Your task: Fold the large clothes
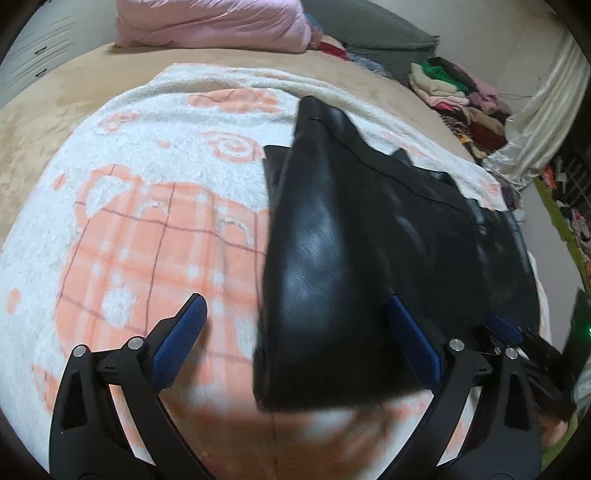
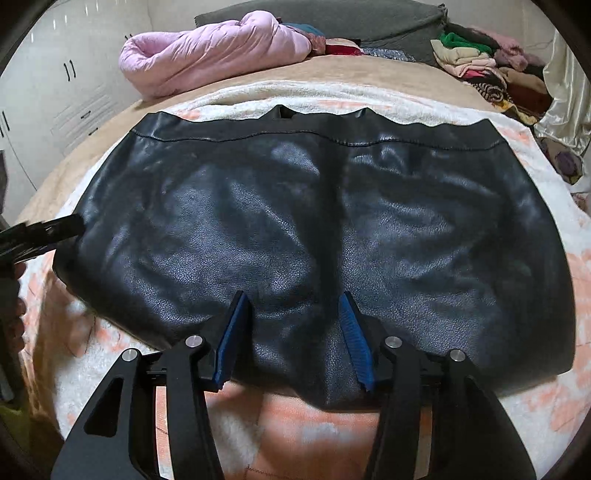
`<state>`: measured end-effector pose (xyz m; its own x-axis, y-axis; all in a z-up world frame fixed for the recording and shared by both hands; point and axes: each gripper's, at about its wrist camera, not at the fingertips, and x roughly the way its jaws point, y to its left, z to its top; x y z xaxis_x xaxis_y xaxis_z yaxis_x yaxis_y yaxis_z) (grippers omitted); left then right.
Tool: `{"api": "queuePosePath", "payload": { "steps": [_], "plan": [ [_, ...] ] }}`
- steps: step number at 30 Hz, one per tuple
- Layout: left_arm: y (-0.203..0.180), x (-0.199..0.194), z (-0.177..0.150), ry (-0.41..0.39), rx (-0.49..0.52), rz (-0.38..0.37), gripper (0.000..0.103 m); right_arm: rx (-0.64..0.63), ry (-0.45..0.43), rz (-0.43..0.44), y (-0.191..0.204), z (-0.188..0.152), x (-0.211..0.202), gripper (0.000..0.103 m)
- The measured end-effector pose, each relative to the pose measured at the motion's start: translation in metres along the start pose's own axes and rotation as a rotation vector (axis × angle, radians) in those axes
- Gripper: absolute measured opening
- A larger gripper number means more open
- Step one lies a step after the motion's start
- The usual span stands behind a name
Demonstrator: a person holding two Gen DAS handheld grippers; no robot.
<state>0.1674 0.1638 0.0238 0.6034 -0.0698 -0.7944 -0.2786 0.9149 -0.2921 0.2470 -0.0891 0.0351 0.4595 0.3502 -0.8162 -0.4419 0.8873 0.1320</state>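
A black leather garment (image 2: pixel 314 221) lies spread flat on a white and orange blanket (image 2: pixel 295 417), waistband at the far side. My right gripper (image 2: pixel 293 306) is open, its blue pads either side of the garment's near edge at the middle. In the left wrist view the same garment (image 1: pixel 325 258) fills the right half. My left gripper (image 1: pixel 295 306) is wide open over the garment's left end and the blanket (image 1: pixel 147 229). The right gripper (image 1: pixel 517 339) shows at the far right of that view. The left gripper (image 2: pixel 40 236) shows at the left edge of the right wrist view.
The blanket covers a tan bed (image 2: pixel 332 70). A pink quilt (image 2: pixel 207 48) and grey pillow (image 2: pixel 332 18) lie at the far side. A pile of folded clothes (image 2: pixel 480 62) sits at the far right. White cabinets (image 2: pixel 55 92) stand on the left.
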Motion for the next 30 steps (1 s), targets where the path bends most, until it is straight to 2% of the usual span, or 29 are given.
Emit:
{"api": "queuePosePath", "payload": {
  "steps": [4,8,14,19,21,23,27,30],
  "plan": [
    [0.004,0.021,0.010,0.044,-0.025,-0.029,0.091,0.006,0.010,0.002,0.001,0.004,-0.002,0.049],
    [0.004,0.029,0.010,0.057,-0.012,-0.030,0.091,0.075,-0.048,0.084,-0.006,0.028,-0.020,0.040],
    [0.008,0.028,0.006,0.049,-0.007,-0.045,0.091,0.056,-0.057,0.035,0.000,0.086,0.002,0.037],
    [0.009,0.027,0.004,0.042,0.001,-0.043,0.091,0.054,-0.015,-0.071,-0.003,0.125,0.044,0.037],
    [0.008,0.024,0.003,0.035,0.005,-0.046,0.091,0.078,0.070,-0.100,-0.012,0.130,0.071,0.038],
    [0.008,0.023,0.004,0.031,0.006,-0.051,0.091,0.094,0.127,-0.079,-0.018,0.128,0.094,0.038],
    [0.007,0.019,0.006,0.024,0.023,-0.045,0.091,0.088,0.116,-0.075,-0.018,0.126,0.094,0.038],
    [0.005,0.018,0.008,0.023,0.030,-0.041,0.091,0.086,0.081,-0.036,-0.016,0.121,0.069,0.037]
  ]
}}
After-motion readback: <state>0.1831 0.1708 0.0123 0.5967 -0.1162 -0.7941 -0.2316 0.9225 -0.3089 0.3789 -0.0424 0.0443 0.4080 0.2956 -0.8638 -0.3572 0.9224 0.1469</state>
